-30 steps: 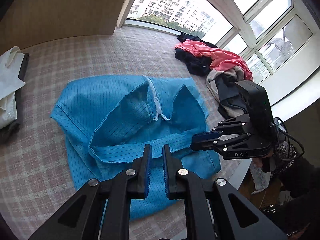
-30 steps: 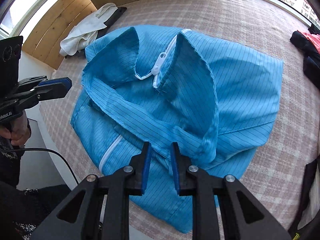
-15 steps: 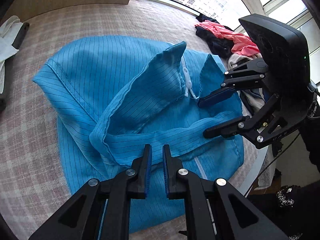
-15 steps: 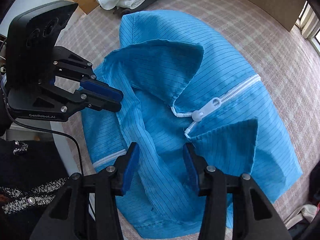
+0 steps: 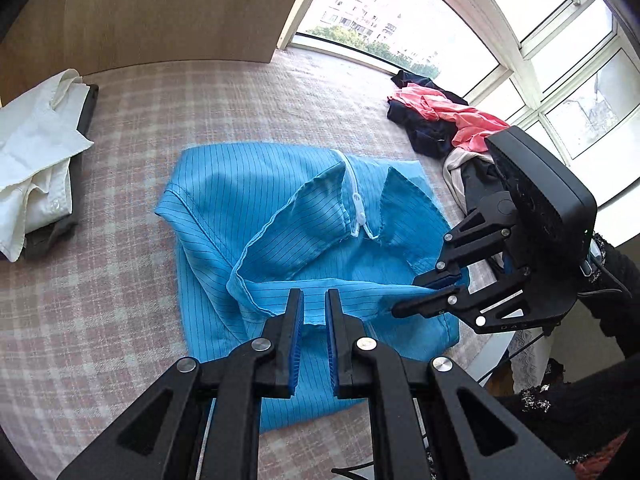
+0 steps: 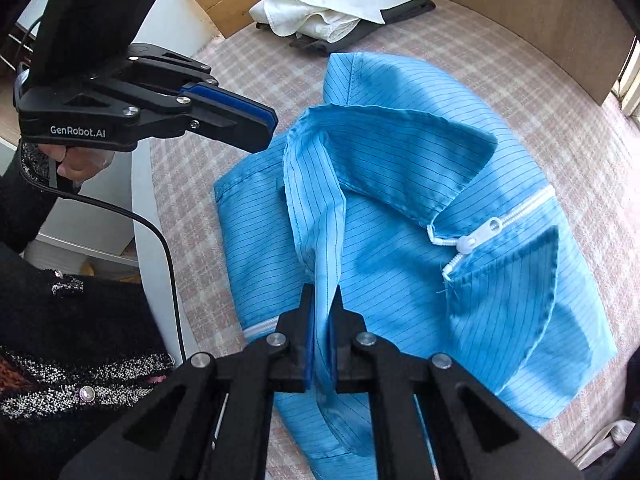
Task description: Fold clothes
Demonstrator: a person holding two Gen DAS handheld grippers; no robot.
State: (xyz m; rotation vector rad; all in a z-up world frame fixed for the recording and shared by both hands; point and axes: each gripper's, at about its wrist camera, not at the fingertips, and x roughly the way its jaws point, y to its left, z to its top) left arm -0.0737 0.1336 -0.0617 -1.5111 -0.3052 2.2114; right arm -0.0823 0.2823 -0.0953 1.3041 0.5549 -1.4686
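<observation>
The blue jacket [image 5: 248, 216] lies mostly flat on the checked table [image 5: 100, 312], collar end toward the near edge, zipper [image 6: 478, 240] running away from it. The right-wrist view gives the clearest read on the right gripper [image 6: 321, 336]: it's clenched on a raised fold of the collar band, the cloth pinched between the blue pads and pulled up into a ridge. In the left-wrist view you get that same gripper [image 5: 424, 292] from the side, biting the jacket's near right edge, but the pinched fabric itself is mostly hidden there. The left gripper [image 5: 314, 320] looks nearly closed in its own view, a narrow gap between the fingers, and it's hard to tell whether it touches the cloth below it. The right-wrist view settles that: the left gripper [image 6: 256, 120] hangs in the air beside the collar's left corner, jaws together, holding nothing, with a hand [image 6: 80, 164] on its grip and a black cable trailing down. Only the left-wrist view shows the window [image 5: 552, 40] and the pile of pink and dark clothes [image 5: 440, 120] at the far right of the table. Both views catch the folded white shirt [image 5: 36, 160] on something dark at the far left, well apart from the jacket.
</observation>
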